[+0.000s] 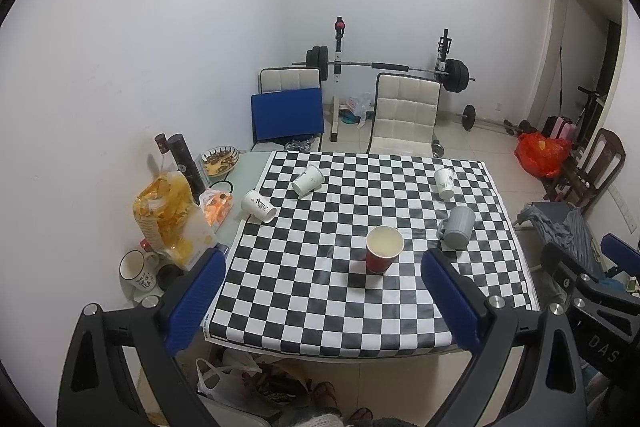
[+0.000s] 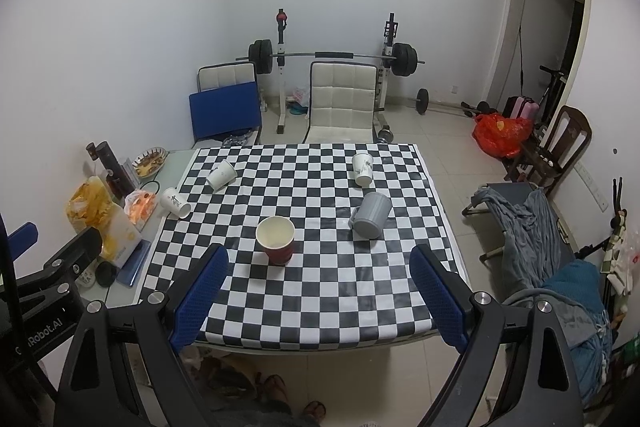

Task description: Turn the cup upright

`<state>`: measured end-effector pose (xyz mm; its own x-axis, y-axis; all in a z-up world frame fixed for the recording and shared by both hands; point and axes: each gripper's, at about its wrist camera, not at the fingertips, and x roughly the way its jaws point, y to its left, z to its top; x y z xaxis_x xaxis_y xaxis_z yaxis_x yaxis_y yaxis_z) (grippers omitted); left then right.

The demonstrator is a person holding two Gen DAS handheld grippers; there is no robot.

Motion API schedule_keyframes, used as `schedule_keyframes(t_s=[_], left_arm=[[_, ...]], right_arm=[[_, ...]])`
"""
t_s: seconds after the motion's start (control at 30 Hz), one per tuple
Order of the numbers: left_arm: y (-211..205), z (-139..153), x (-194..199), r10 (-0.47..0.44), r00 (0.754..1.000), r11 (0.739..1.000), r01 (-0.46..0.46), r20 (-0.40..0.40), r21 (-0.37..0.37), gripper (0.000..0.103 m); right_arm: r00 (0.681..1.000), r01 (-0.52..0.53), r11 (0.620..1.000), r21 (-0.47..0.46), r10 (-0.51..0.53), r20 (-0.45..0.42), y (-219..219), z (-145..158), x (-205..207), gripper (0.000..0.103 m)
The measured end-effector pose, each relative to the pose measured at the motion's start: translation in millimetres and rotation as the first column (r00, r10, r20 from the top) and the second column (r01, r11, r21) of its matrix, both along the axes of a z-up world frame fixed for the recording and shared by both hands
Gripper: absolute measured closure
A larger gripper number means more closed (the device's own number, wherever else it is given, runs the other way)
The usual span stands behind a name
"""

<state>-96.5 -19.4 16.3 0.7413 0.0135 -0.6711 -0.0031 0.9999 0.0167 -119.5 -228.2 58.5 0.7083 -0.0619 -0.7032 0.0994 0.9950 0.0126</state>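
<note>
- red cup [image 1: 383, 249] stood upright near the middle of the checkered cloth [image 1: 304, 291], mouth up, pale inside; no fingers touched it.
- four other vessels lay tipped on the cloth: a grey mug [image 1: 458, 227] just to the right of the red cup, handle on its left; a white paper cup [image 1: 445, 183] at the far right; another white paper cup [image 1: 307, 179] at the far left; a third white paper cup [image 1: 259, 207] at the cloth's left edge. judged from the task, one of these was the next to be righted; which one cannot be told.
- left hand-held gripper [image 1: 320, 299] hung above the near edge of the worktop [image 1: 252, 163], its blue pads wide apart and holding nothing.
- right hand-held gripper [image 2: 318, 297] hung likewise above the near edge, pads wide apart and empty, well apart from every cup.
- clutter at the worktop's left: a yellow snack bag [image 1: 172, 219], a dark bottle [image 1: 186, 159], a white mug [image 1: 136, 269].
- risks, as judged: a lying paper cup could roll away when nudged by one pad; a hard squeeze could crush its thin wall; a reach across the centre could knock over the red cup; the cup at the left edge could be pushed into the snack bag.
</note>
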Motion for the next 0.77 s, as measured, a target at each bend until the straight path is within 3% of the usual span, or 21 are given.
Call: schedule_keyframes(t_s=[0.77], left_arm=[[3.0,1.3,2.3,0.012,1.0,1.0,-0.012,0.004,0.0,0.003]], right_arm=[[1.0,-0.004,1.0,0.001,0.004,0.003,5.2,0.0,1.7,0.01]])
